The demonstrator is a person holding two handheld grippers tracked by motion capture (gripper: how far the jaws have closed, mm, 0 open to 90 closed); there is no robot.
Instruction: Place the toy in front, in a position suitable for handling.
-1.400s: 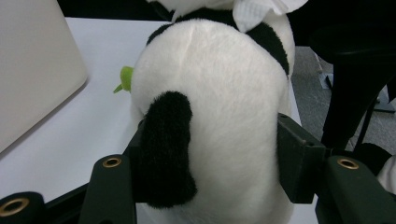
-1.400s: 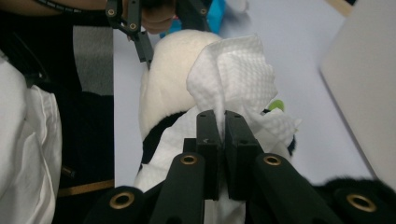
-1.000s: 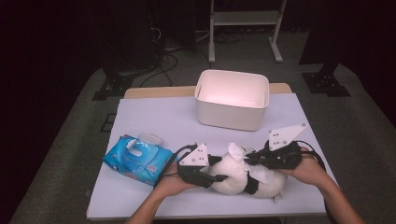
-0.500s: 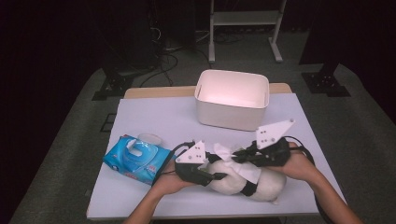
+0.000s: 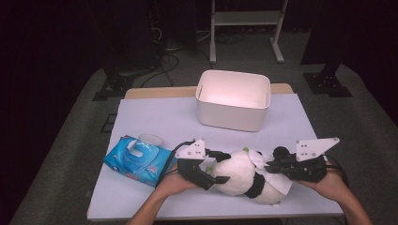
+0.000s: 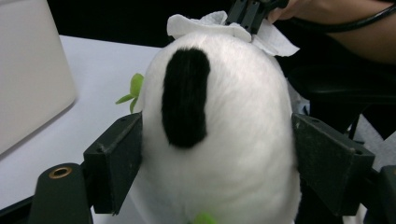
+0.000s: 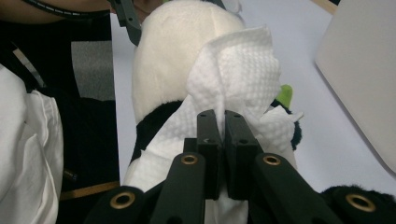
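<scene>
Since the earlier frames the right gripper (image 5: 271, 165) has slid off toward the right end of the plush panda (image 5: 244, 176), and the white tissue (image 5: 263, 164) has gone with it. Left gripper (image 5: 217, 166): jaws have just been opening, with the panda's body between them.

Containers: white bin (image 5: 233, 99) stands at the far side of the worktop (image 5: 155, 117), well beyond both sets of fingers; its visible interior looks bare. Blue wipes pack (image 5: 136, 160) lies just outside the left gripper, flap side up.

Orientation: panda lies on its side at the near edge of the worktop, long axis running from one gripper to the other, across the worktop. Black ear (image 5: 280, 152) at the right-gripper end; rounded white body toward the left fingers.

Finger state: left fingers (image 6: 116, 161) stand spread either side of the panda's body, right against the fur; I count them released. Right fingers (image 7: 208, 140) are clenched on a fold of the tissue, which drapes over the panda just ahead of them.

View differences: left gripper view shows a black patch (image 6: 185, 95) on the white fur and a green leaf (image 6: 133, 88) beside the near finger. Right gripper view shows the tissue's embossed weave, which the high view leaves as a plain white scrap.
</scene>
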